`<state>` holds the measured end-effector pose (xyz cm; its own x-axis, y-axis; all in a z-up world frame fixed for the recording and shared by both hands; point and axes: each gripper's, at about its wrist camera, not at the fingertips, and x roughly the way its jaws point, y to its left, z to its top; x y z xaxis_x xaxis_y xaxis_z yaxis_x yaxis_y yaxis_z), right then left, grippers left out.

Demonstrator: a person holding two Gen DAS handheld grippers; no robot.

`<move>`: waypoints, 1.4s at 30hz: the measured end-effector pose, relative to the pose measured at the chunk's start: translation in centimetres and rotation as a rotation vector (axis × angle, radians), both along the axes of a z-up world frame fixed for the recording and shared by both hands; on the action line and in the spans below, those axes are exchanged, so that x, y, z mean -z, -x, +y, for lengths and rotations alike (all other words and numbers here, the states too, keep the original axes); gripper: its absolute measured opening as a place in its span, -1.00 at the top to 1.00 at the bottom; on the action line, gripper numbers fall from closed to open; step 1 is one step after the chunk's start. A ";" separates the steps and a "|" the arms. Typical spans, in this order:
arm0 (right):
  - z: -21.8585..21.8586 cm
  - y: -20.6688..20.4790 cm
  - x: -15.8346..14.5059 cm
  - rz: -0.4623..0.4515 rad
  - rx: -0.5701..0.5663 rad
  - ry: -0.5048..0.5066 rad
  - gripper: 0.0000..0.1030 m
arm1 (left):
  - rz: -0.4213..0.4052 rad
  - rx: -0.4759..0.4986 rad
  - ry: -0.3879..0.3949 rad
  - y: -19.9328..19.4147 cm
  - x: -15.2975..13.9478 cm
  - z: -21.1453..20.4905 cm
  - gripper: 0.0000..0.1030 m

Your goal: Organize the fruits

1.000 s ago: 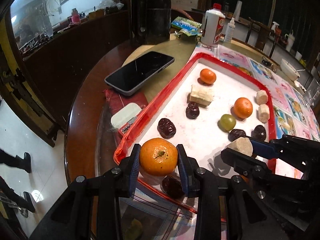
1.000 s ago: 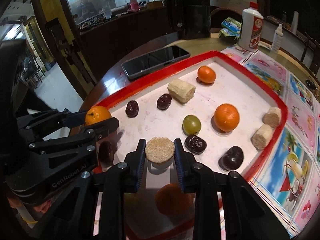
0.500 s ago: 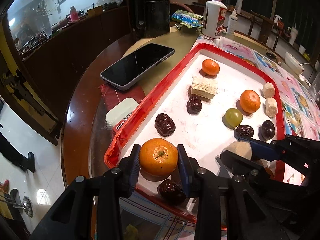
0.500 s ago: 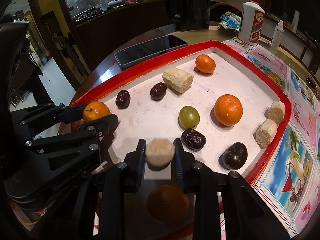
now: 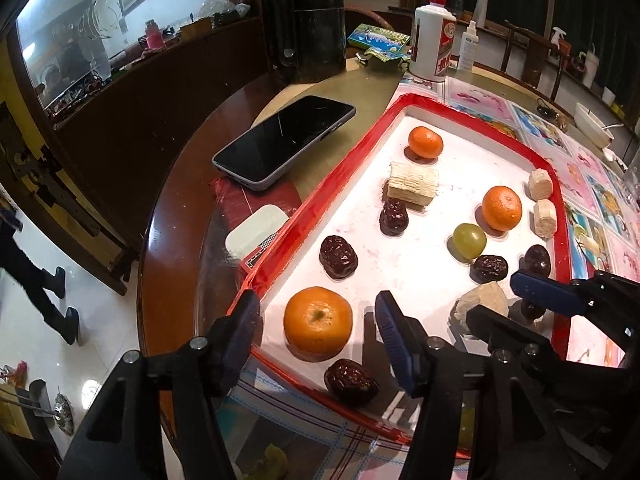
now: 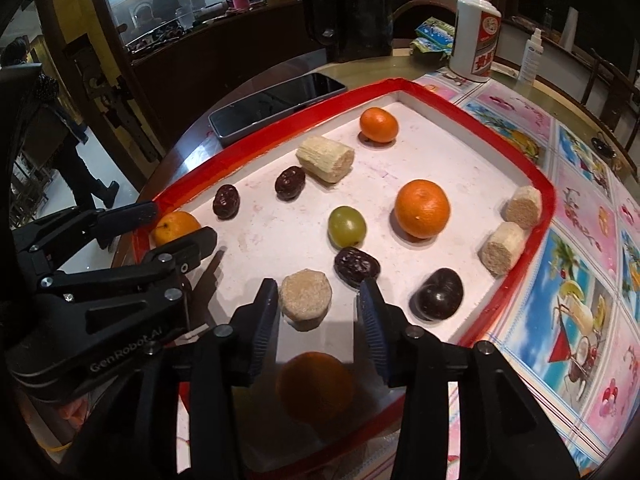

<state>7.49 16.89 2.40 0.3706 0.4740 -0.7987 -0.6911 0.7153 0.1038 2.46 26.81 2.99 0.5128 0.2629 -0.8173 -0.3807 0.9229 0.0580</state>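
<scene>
Left wrist view: the left gripper (image 5: pixel 318 322) stands spread wide around an orange (image 5: pixel 318 323) resting on the red-rimmed tray (image 5: pixel 344 168), neither finger touching it. The right gripper (image 6: pixel 318 312) is likewise spread, its left finger seemingly just grazing a pale cane stub (image 6: pixel 306 298) standing on end, directly between the fingers.

- The tray (image 5: pixel 344 168) lay on the table (image 5: pixel 180 208), with the phone (image 5: pixel 286 140) just beside its left rim.
- A mandarin (image 5: pixel 318 323) sat in the tray's near left corner, a date (image 5: pixel 351 376) just before it.
- Two cane pieces (image 6: pixel 512 232) lay against the right rim.
- The grape (image 6: pixel 347 227) lay left of a large mandarin (image 6: pixel 422 208).
- The kettle (image 6: pixel 346 8) and bottle (image 6: pixel 475 34) stood behind the tray.
</scene>
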 end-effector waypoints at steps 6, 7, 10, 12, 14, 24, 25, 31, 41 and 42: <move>-1.0 0.2 -0.6 -0.022 0.029 -0.001 -0.07 | -0.017 0.001 0.008 0.3 -0.4 -0.3 -0.37; -1.2 0.3 -0.7 -0.023 0.036 -0.002 -0.09 | -0.022 0.001 0.012 0.4 -0.5 -0.3 -0.40; -1.8 0.7 -1.0 -0.025 0.050 -0.007 -0.11 | -0.029 0.011 0.027 0.6 -0.6 -0.5 -0.44; -2.2 1.0 -1.2 -0.025 0.061 -0.007 -0.16 | -0.031 0.025 0.042 0.9 -0.8 -0.7 -0.44; -2.8 1.6 -1.4 -0.021 0.072 -0.011 -0.24 | -0.049 0.040 0.069 1.8 -1.0 -0.8 -0.45; -6.8 5.6 -2.2 -0.011 0.135 -0.056 -0.43 | -0.117 0.059 0.133 6.5 -1.4 -1.2 -0.48; -7.3 5.8 -2.2 -0.003 0.142 -0.064 -0.43 | -0.120 0.055 0.135 6.8 -1.5 -1.3 -0.48; -9.6 8.2 -1.8 0.018 0.170 -0.110 -0.44 | -0.119 0.010 0.126 9.2 -1.0 -3.2 -0.48; -11.3 11.3 -0.6 0.032 0.103 -0.092 -0.49 | -0.083 -0.024 0.096 11.3 0.3 -8.0 -0.48; -11.4 11.6 -0.5 0.024 0.098 -0.086 -0.51 | -0.075 -0.037 0.093 11.4 0.4 -8.3 -0.48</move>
<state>-4.11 5.45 2.90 0.3996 0.5033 -0.7662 -0.6147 0.7672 0.1833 -8.92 18.56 2.56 0.5647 0.2078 -0.7987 -0.4151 0.9080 -0.0573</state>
